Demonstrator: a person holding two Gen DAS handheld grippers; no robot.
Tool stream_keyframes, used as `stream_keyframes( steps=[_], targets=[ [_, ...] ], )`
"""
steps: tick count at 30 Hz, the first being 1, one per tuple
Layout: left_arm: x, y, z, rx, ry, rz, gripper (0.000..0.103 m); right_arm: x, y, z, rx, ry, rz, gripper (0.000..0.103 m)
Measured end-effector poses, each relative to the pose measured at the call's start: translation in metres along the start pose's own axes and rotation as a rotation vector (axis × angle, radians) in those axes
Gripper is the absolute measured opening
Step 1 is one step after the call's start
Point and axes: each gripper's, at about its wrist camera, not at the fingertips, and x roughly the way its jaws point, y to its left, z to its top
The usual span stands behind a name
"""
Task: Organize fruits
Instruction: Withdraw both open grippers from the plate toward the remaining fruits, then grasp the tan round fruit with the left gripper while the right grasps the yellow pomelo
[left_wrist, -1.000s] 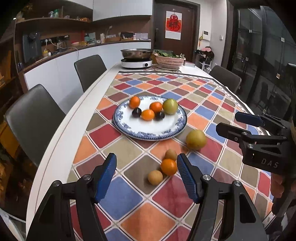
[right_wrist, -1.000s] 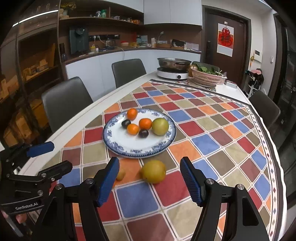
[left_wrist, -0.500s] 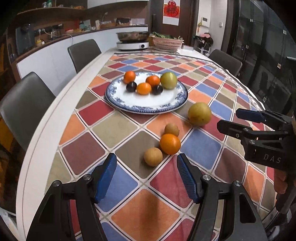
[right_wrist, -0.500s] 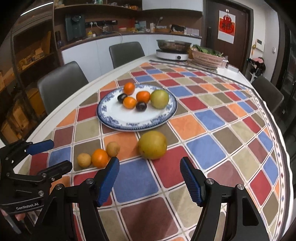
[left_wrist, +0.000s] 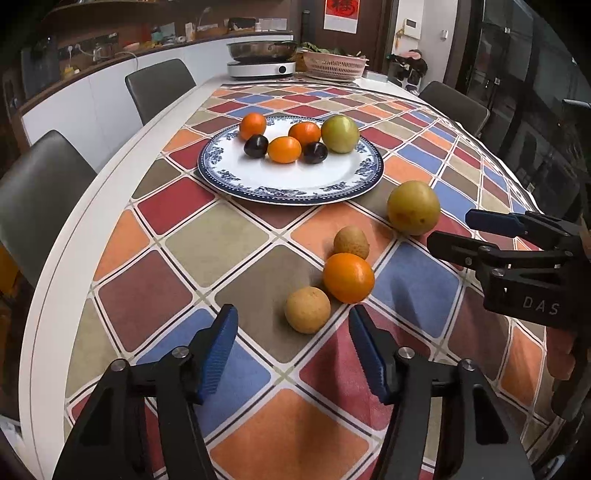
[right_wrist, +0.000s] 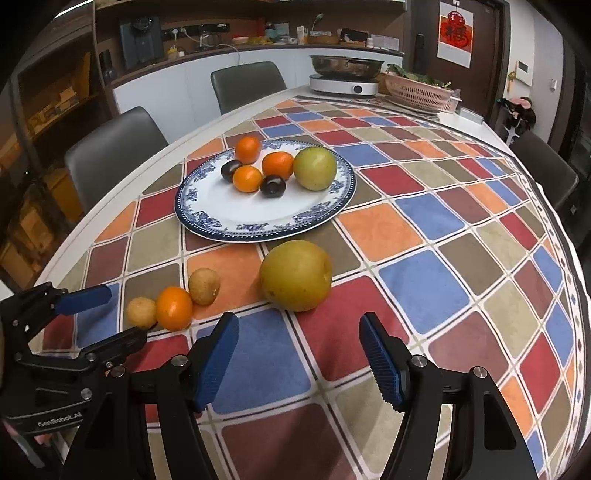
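Left wrist view: my left fingers (left_wrist: 291, 336) stand apart, having just been closing, touching nothing; small tan fruit (left_wrist: 307, 310) lies just ahead, between the tips.
Right wrist view: my right fingers (right_wrist: 299, 343) stand apart, empty; big yellow fruit (right_wrist: 295, 275) lies just ahead on the desk (right_wrist: 417, 273).
Orange (left_wrist: 348, 277): touching the tan fruit.
Fruit axis: round, none to tell.
Plate (right_wrist: 221, 210): beyond, holding six fruits.

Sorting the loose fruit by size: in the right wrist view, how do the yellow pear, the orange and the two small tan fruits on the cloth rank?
1. Yellow pear, clearly largest.
2. Orange.
3. The two tan fruits look alike, so no ranking between them.
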Motion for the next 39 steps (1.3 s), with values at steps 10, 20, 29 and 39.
stream_keyframes(
  steps=[10,20,29,39],
  targets=[
    [0.009,0.003,0.003,-0.028,0.024,-0.029,0.042,0.016,0.002,0.013,-0.013,0.022,0.017,0.068],
    [0.011,0.007,0.004,-0.047,0.025,-0.042,0.028,0.035,0.003,0.024,0.003,0.055,0.012,0.058],
    [0.001,0.01,0.013,-0.048,-0.011,-0.029,0.028,0.039,0.005,0.027,-0.006,0.054,-0.012,0.053],
    [-0.009,0.011,0.024,-0.049,-0.046,-0.037,0.028,0.028,0.005,0.025,0.008,0.03,0.006,0.052]
  ],
)
